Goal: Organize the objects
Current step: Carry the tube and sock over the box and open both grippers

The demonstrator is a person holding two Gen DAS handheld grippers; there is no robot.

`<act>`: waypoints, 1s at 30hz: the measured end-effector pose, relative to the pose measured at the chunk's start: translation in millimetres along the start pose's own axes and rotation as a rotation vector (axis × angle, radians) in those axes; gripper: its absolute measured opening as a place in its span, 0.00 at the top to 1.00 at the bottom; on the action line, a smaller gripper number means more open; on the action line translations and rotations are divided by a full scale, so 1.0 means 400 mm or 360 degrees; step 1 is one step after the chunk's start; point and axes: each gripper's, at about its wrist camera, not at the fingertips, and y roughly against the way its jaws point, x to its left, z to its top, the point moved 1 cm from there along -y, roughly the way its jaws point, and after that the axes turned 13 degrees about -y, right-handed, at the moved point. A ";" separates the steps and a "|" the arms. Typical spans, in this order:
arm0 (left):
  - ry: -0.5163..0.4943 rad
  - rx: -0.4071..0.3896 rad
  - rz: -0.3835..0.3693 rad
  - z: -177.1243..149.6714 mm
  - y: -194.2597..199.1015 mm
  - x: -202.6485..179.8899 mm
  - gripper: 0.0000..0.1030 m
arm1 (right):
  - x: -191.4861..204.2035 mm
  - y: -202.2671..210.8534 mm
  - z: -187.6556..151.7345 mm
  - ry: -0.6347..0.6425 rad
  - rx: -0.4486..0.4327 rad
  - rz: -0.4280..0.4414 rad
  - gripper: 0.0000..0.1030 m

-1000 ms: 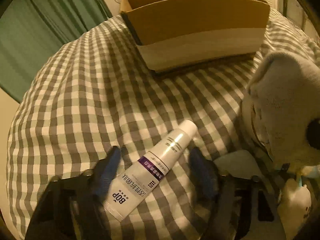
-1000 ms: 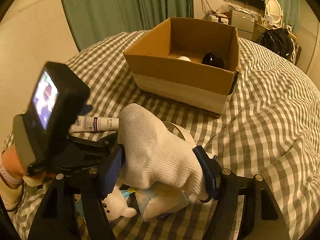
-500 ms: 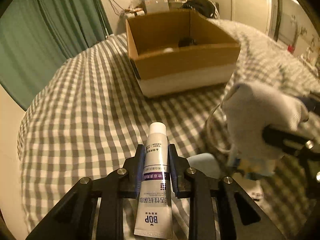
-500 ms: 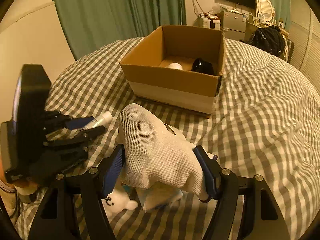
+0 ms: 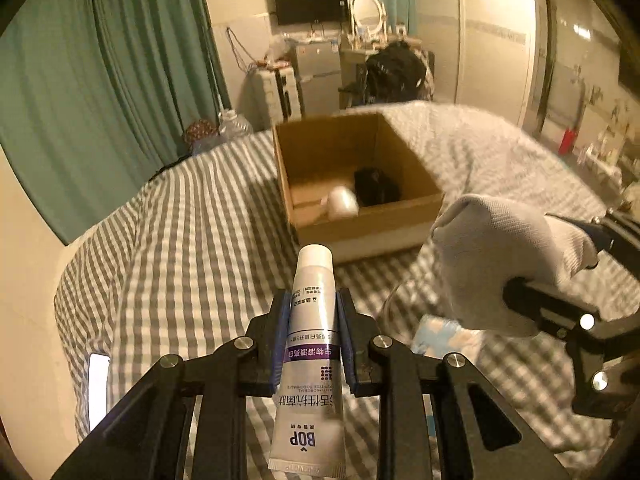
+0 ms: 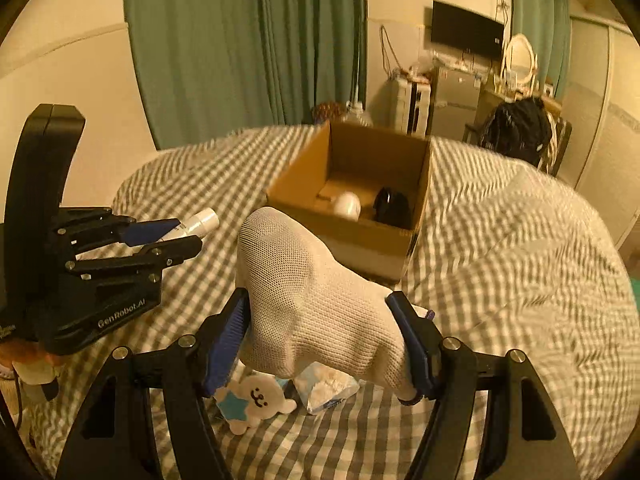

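In the left wrist view the left gripper [image 5: 313, 332] sits at the bottom centre, its blue pads clamped on a white BOP toothpaste tube [image 5: 312, 344] — cap pointing up the frame toward the cardboard box [image 5: 360, 224], crimped end hanging at the lower edge. The box stands open on the checked bedspread [image 5: 192, 248] in the middle of the frame; inside it lie a white round object [image 5: 342, 200] and a black object [image 5: 376, 186], side by side on the box floor.

In the right wrist view the right gripper [image 6: 324, 340] fills the bottom, its jaws pressed against both sides of a white knitted sock [image 6: 308, 304] that bulges up between them. Below the sock, on the bedspread, lie a small white bear-shaped toy [image 6: 256, 398] and a pale blue packet [image 6: 328, 388] — touching each other. The left gripper with its tube shows at the left edge of that view, well above the bedspread. Green curtains [image 6: 240, 40] hang in the upper left.
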 end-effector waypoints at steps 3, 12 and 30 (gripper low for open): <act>0.0007 -0.0079 0.0016 0.053 0.044 0.027 0.78 | 0.017 0.051 0.038 0.0039 -0.0085 -0.0009 0.33; 0.0020 -0.0264 0.0018 0.225 0.059 0.079 0.77 | 0.050 0.124 0.217 0.0085 -0.0342 -0.0023 0.34; 0.0083 -0.0268 -0.0114 0.433 -0.331 0.184 0.78 | -0.076 -0.264 0.546 -0.0132 -0.0320 -0.0065 0.36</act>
